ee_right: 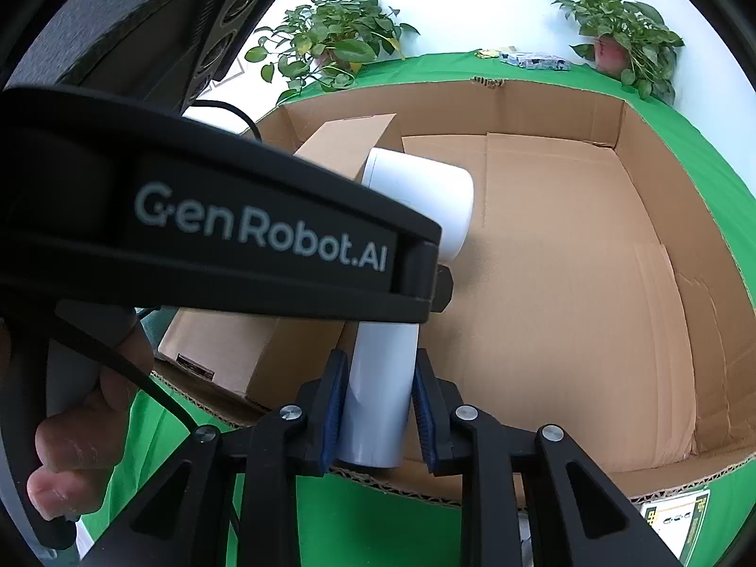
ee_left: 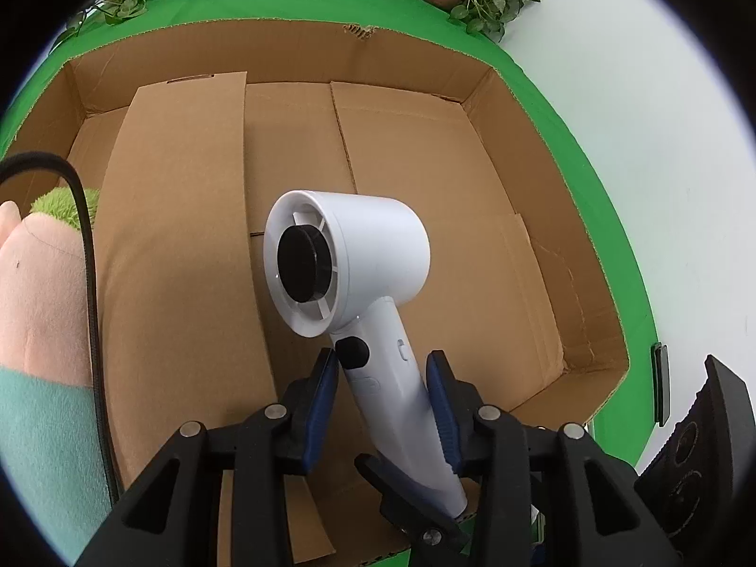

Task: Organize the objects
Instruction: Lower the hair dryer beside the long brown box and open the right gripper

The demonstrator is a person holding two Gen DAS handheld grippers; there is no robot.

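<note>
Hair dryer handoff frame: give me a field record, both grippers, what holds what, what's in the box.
object: white plastic hair dryer, handle down, held above open brown cardboard box
left gripper: blue-padded fingers either side of handle, gaps visible; open
right gripper: fingers against handle sides; shut on it
box contents: loose cardboard sheet; plush toy with pink face and green hair at left
surface: green cloth
background: potted leafy plants
</note>
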